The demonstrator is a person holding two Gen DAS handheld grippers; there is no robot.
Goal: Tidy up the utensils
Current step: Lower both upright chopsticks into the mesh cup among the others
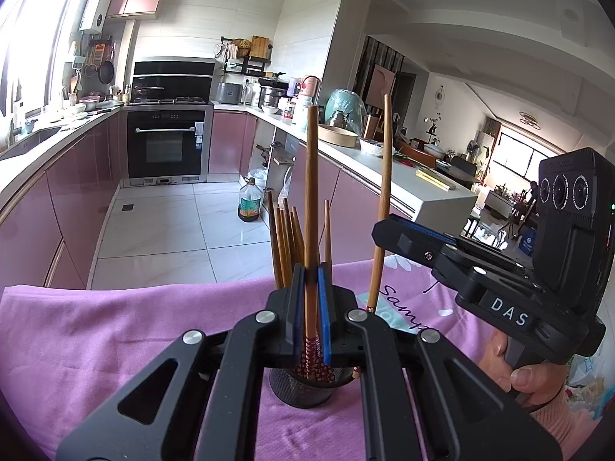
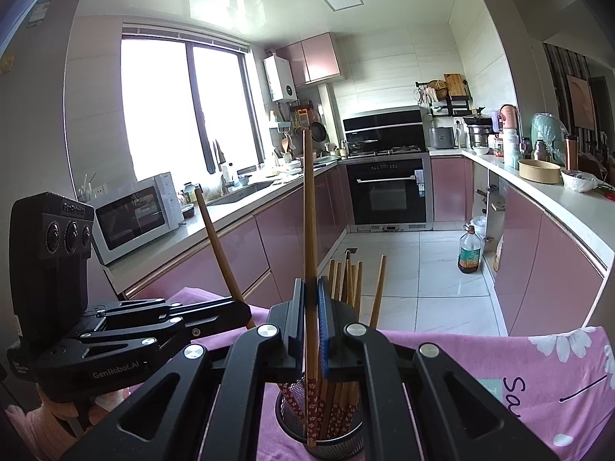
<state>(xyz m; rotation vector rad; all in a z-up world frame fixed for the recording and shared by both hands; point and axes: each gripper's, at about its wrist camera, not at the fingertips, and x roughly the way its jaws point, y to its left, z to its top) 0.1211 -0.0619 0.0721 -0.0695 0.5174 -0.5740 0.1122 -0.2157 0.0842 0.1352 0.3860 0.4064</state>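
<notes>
Wooden chopsticks stand near-upright, one clenched in each tool: left tool (image 1: 312, 269) grips one chopstick (image 1: 311, 192); right tool (image 2: 311, 288) another (image 2: 308, 211). Mesh holder (image 2: 319, 438) sits directly beneath at lower centre, on the pink-clothed worktop (image 1: 115, 338); both hang equally near.

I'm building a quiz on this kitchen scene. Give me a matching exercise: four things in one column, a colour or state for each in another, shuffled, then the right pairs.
Things:
1. left hand-held gripper
2. mesh holder
3. cloth
4. oil bottle

States:
A. pink, spread under the holder
B. standing on the floor tiles
C. shut on one chopstick
D. black, holding several chopsticks

Pairs: 1-C, 2-D, 3-A, 4-B
</notes>
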